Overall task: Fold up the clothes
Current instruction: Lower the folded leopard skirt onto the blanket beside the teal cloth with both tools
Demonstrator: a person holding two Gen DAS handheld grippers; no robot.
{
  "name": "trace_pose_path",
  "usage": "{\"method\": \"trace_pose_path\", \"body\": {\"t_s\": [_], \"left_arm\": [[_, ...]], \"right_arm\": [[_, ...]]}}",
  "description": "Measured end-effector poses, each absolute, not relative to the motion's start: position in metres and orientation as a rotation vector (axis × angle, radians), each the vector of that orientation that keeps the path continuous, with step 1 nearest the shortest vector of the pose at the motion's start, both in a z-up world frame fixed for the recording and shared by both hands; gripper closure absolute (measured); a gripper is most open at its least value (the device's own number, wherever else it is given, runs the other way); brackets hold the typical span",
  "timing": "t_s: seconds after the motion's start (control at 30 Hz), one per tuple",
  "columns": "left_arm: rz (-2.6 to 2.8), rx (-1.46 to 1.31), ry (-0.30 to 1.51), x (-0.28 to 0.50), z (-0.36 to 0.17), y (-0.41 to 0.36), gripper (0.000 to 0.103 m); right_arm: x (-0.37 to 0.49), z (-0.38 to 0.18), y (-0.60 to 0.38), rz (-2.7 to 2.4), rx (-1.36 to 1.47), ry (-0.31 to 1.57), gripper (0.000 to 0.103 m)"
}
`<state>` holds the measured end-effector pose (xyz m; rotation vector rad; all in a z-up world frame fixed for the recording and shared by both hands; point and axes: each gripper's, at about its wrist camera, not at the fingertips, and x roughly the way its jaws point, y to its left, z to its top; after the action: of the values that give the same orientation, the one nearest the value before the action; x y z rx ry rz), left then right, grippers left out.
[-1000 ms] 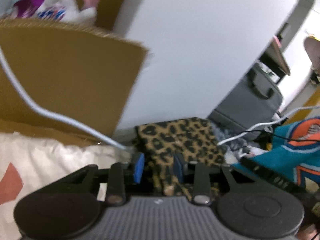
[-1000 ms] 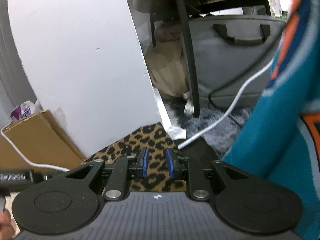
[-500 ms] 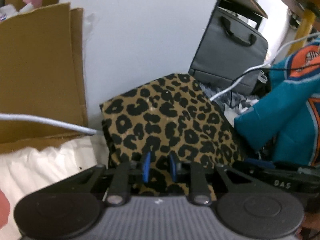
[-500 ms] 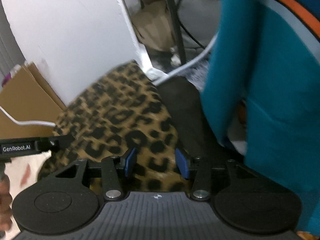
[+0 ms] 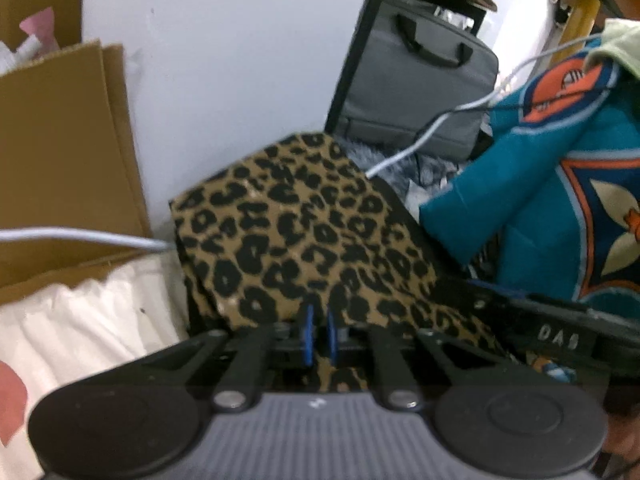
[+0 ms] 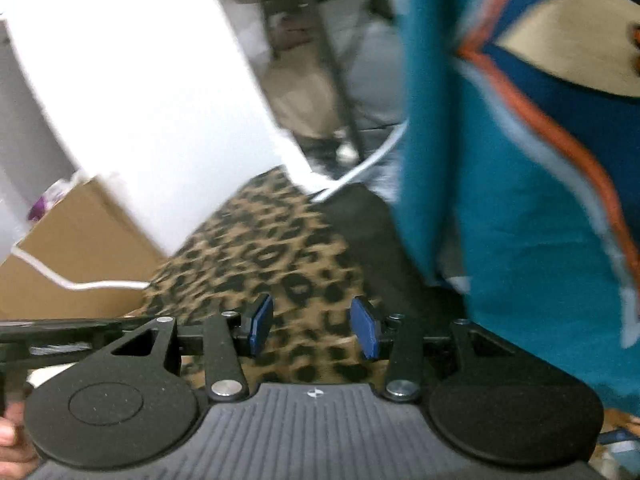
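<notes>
Leopard-print cloth (image 5: pixel 304 236) lies folded in a neat pile near the bottom of a white wall (image 5: pixel 224 60). It has brown and black spots. A dark layer shows along its right edge.

The left gripper (image 5: pixel 318 334) sits low at the near edge of the cloth. Its blue pads (image 5: pixel 307 334) are almost pressed together, and they have just been closing. A fold of the spotted cloth runs in between them, so the pads pinch the cloth.

The right gripper (image 6: pixel 313 328) is over the same cloth (image 6: pixel 276 256), a bit to the side. Its blue pads (image 6: pixel 259 322) stand spread apart. The spotted cloth shows in the gap, but the pads do not press on it.

A teal top with orange stripes (image 5: pixel 540 208) lies bunched up just to the right of the spotted cloth. In the right wrist view the teal top (image 6: pixel 520 184) fills the right side. A brown cardboard box (image 5: pixel 60 152) stands to the left of the wall. A white cable (image 5: pixel 80 236) runs across it to the cloth. A white cloth (image 5: pixel 80 320) lies at the lower left. A grey bag (image 5: pixel 416 80) sits farther back under a shelf.
</notes>
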<state>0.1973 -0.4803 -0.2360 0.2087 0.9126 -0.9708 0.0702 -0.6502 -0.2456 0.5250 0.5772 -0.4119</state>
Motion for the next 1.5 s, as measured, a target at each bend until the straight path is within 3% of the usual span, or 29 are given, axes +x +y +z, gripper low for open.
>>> {"method": "trace_pose_path", "body": {"t_s": [0.07, 0.13, 0.33, 0.47, 0.63, 0.93, 1.2, 1.33, 1.43, 1.5], "left_arm": [[-0.97, 0.229, 0.912, 0.194, -0.242, -0.483, 0.095], [-0.968, 0.25, 0.911, 0.193, -0.249, -0.485, 0.095], [-0.967, 0.298, 0.901, 0.191, -0.256, -0.488, 0.096], [-0.968, 0.296, 0.904, 0.189, -0.248, -0.484, 0.102], [-1.025, 0.304, 0.909, 0.175, -0.24, -0.474, 0.102], [-1.019, 0.332, 0.959, 0.162, -0.268, -0.46, 0.101], [-0.999, 0.294, 0.97, 0.151, -0.262, -0.447, 0.1], [-0.969, 0.236, 0.997, 0.14, -0.266, -0.43, 0.094], [-0.95, 0.163, 1.028, 0.136, -0.275, -0.415, 0.069], [-0.941, 0.154, 1.04, 0.132, -0.283, -0.411, 0.067]], "right_arm": [[0.078, -0.25, -0.639, -0.382, 0.499, 0.601, 0.054], [0.085, -0.257, -0.629, -0.368, 0.474, 0.64, 0.062], [0.077, -0.278, -0.618, -0.379, 0.453, 0.704, 0.065], [0.058, -0.281, -0.616, -0.402, 0.439, 0.722, 0.067], [0.038, -0.279, -0.615, -0.446, 0.445, 0.736, 0.077], [0.024, -0.267, -0.6, -0.434, 0.454, 0.695, 0.075], [0.022, -0.281, -0.589, -0.404, 0.481, 0.756, 0.074], [0.012, -0.285, -0.577, -0.382, 0.487, 0.783, 0.074], [0.003, -0.286, -0.572, -0.375, 0.499, 0.784, 0.074], [-0.001, -0.283, -0.57, -0.369, 0.497, 0.775, 0.074]]}}
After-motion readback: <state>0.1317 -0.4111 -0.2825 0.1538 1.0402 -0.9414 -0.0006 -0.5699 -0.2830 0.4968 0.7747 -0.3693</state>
